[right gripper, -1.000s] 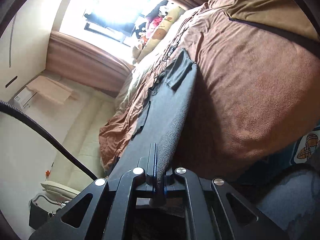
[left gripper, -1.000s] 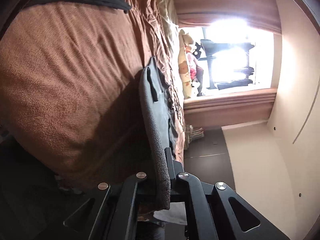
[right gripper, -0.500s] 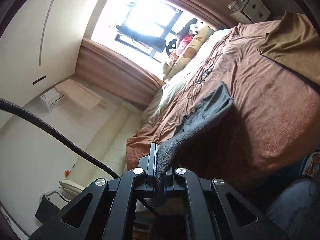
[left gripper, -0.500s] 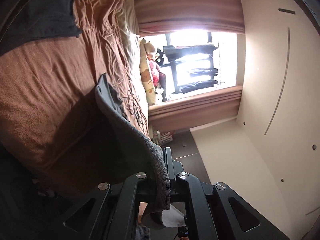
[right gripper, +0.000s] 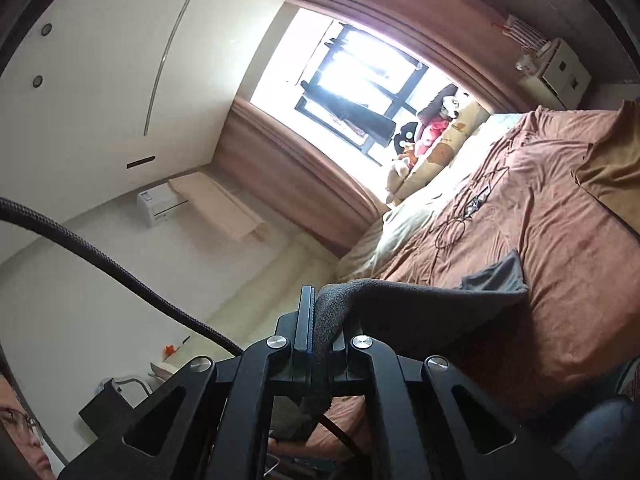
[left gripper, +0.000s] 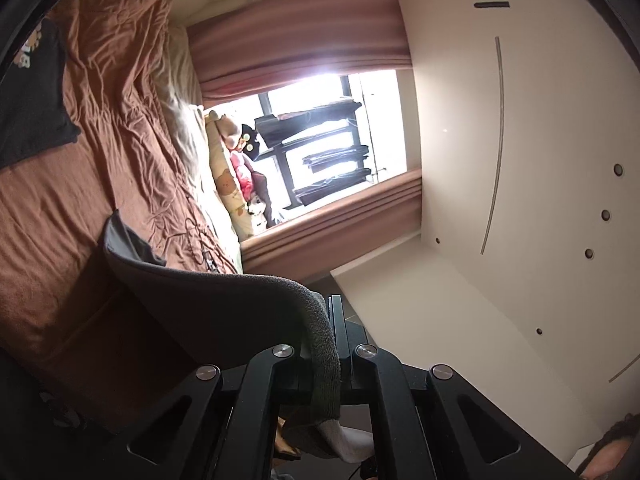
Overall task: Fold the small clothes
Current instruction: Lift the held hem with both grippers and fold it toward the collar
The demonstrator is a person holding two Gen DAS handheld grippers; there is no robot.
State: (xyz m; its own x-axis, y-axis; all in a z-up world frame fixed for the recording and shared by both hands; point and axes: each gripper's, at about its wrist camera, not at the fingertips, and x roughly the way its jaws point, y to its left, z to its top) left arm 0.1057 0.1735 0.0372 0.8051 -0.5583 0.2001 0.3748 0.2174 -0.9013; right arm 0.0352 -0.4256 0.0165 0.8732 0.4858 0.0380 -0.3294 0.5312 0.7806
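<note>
Left gripper (left gripper: 334, 344) and right gripper (right gripper: 316, 340) each clamp grey garment (right gripper: 420, 300), far end toward 2 o'clock on bed (right gripper: 560, 264). Step: fold-over lift. Next: carry held edge across, lay flat.

the dark grey garment (left gripper: 224, 312) hides its own pinched edge between the jaws in both wrist views, the black printed shirt (left gripper: 32, 92) on the bed (left gripper: 120, 128) is cut off at the left edge, and the toys (right gripper: 424, 128) by the window (right gripper: 360, 76) blur in glare.
</note>
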